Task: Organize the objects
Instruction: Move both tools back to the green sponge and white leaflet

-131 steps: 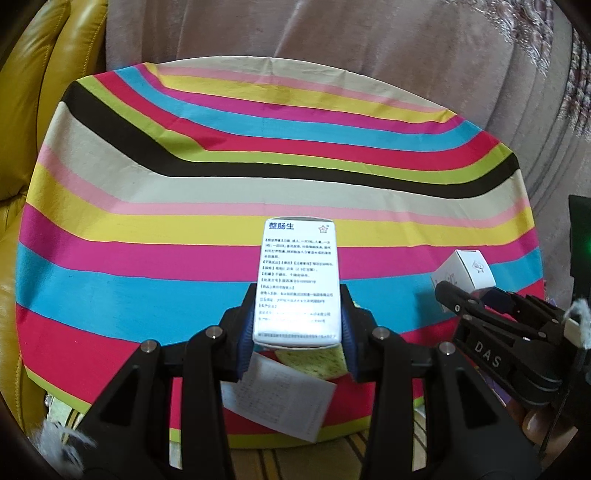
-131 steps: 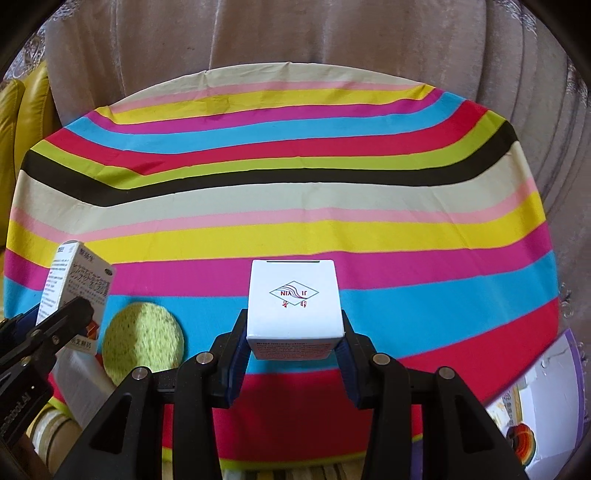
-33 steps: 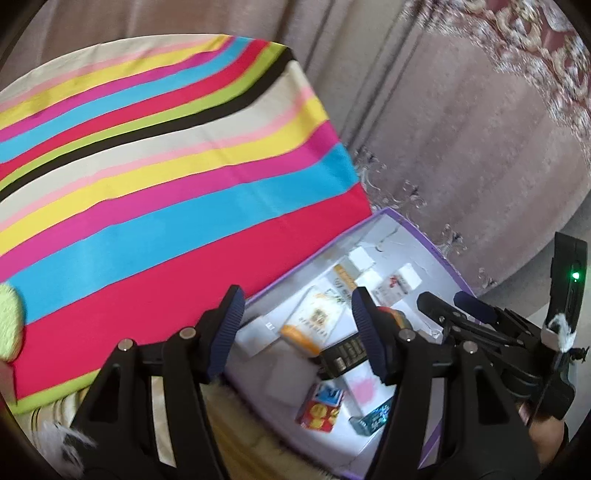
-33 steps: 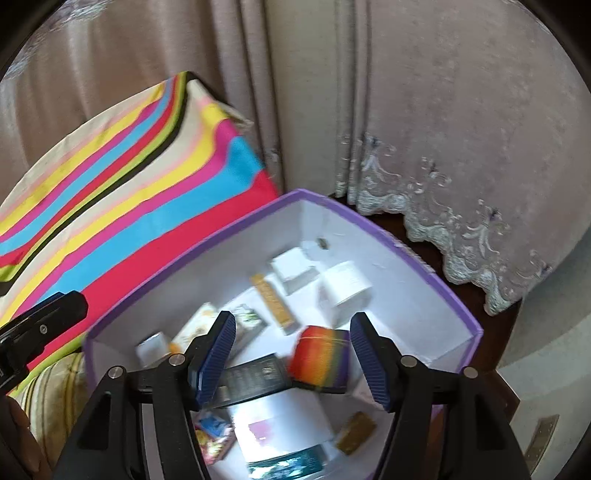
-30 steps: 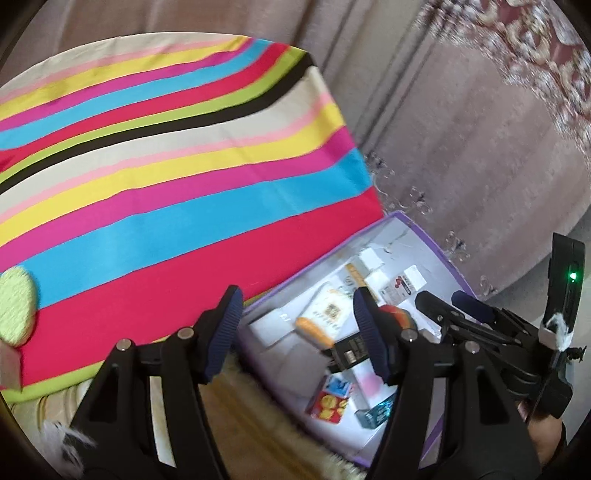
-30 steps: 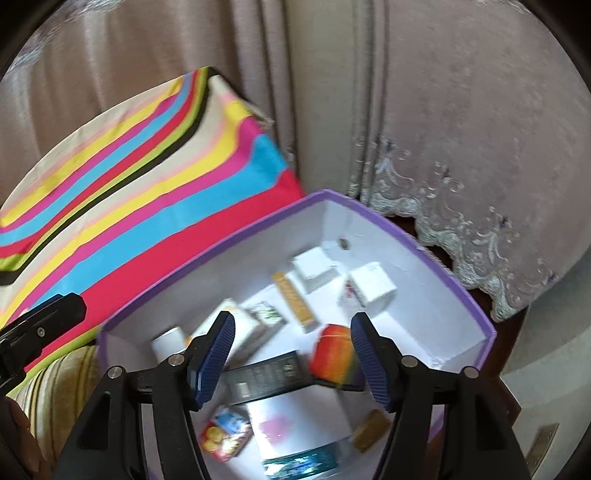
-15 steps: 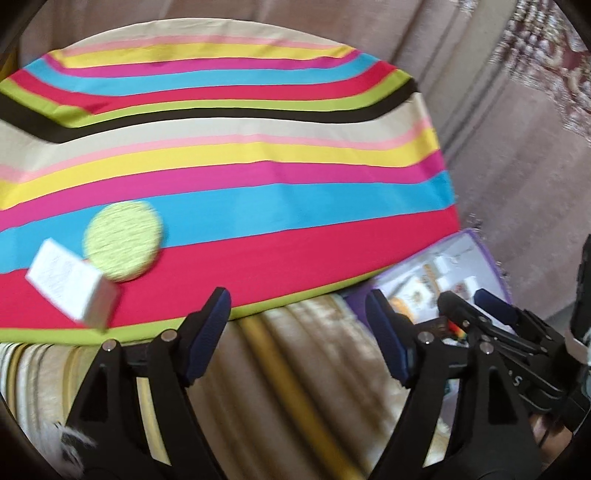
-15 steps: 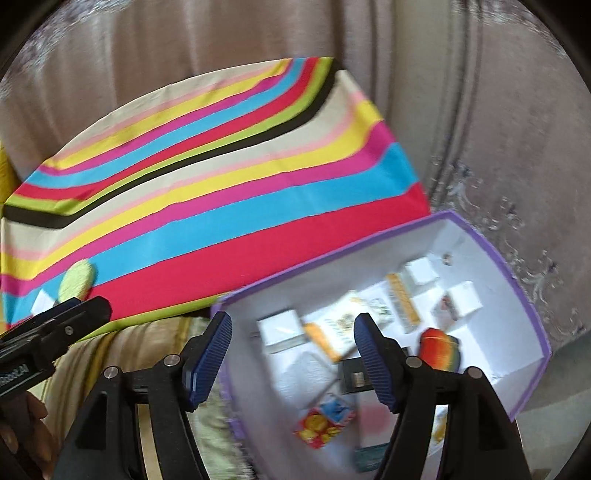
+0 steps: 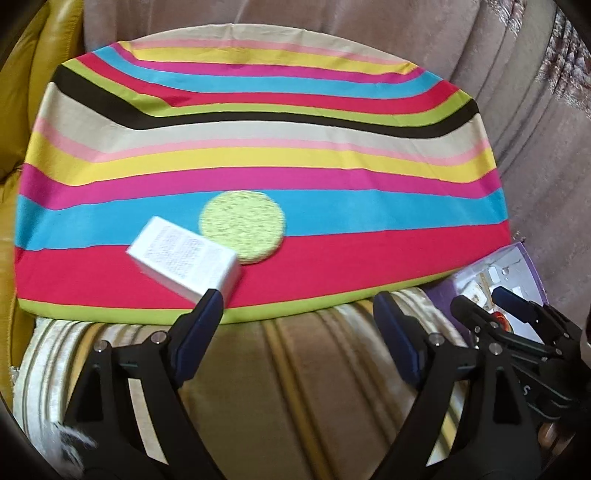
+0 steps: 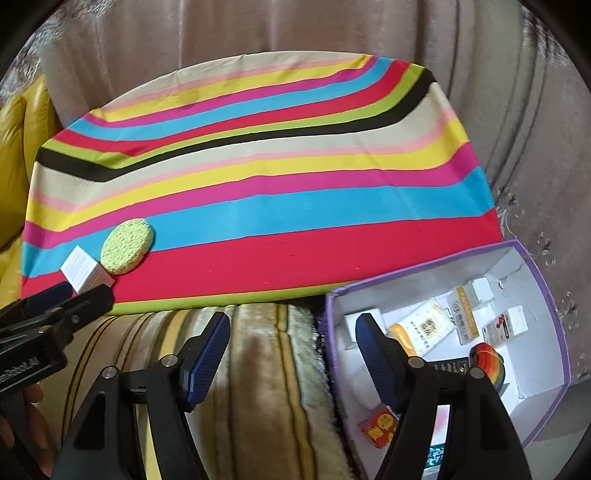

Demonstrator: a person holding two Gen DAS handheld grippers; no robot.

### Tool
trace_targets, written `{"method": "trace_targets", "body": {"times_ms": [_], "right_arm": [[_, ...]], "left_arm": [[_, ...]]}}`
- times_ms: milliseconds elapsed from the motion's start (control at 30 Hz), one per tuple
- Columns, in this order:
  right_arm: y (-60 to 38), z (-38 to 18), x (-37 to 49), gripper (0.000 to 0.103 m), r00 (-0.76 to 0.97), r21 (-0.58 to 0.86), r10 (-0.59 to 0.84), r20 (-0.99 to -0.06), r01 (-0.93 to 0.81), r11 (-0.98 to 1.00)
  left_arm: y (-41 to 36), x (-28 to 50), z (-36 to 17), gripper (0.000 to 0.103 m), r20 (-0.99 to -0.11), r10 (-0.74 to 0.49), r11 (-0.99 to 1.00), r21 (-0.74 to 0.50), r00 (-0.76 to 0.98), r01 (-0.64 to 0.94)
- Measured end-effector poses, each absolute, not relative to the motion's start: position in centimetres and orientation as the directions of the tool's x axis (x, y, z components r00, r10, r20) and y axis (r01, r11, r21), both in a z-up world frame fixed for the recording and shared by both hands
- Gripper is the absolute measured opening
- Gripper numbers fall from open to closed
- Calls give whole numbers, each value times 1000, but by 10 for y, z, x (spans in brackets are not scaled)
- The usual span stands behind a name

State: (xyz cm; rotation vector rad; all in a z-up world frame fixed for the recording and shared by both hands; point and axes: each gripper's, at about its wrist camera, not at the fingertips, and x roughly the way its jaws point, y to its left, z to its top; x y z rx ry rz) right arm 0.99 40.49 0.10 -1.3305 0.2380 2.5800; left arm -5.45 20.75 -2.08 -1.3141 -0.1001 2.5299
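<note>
A white printed box (image 9: pixel 183 260) lies on the striped cloth (image 9: pixel 295 147) near its front edge, touching a round green sponge (image 9: pixel 242 227). My left gripper (image 9: pixel 297 299) hovers over the front edge with its jaws opening and nothing between them; its left fingertip is just in front of the white box. My right gripper (image 10: pixel 292 319) is open and empty, above the plush seat beside the purple storage box (image 10: pixel 424 269). That storage box holds several small cartons and a rainbow-coloured item (image 10: pixel 487 360). The right wrist view also shows the white box (image 10: pixel 86 273) and sponge (image 10: pixel 127 251) at far left.
A yellow leather sofa (image 9: pixel 22 74) borders the cloth on the left. Grey-pink curtains (image 10: pixel 258 33) hang behind and to the right. A striped plush cushion (image 9: pixel 295 387) lies under both grippers. A hand (image 10: pixel 26 435) holds the left gripper.
Both grippers have swung left, away from the purple storage box toward the striped cloth. The two boxes they held earlier are gone from their jaws. The left jaws have widened.
</note>
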Motion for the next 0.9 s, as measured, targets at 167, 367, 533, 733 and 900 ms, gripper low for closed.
{"method": "trace_targets", "body": {"times_ms": [167,367,533,733,900], "right_arm": [[390,-3,-2,72,-549,21,121,-827,-245,-969],[378,-7,-14,74,-541,28,96,-835,-216,-976],[365,-10,-26,75,-539,23,82,-839,-185,-983],[356,-15,-37,75,-530,19,74,-845,-168,-986],[349,-17,-48,75,-532,21,68,-844,-159,-987]], "left_arm": [[169,-55,-23,87,-790,253,-967,-191,-558,-168],[143,-63,-27,89,-805,249,-968,-187,-538,-168],[141,-75,-29,92,-818,250,-961,-144,-518,-236],[153,-96,-35,96,-847,216,-944,-54,-486,-326],[156,-112,-47,98,-875,192,-937,-29,-445,-347]]}}
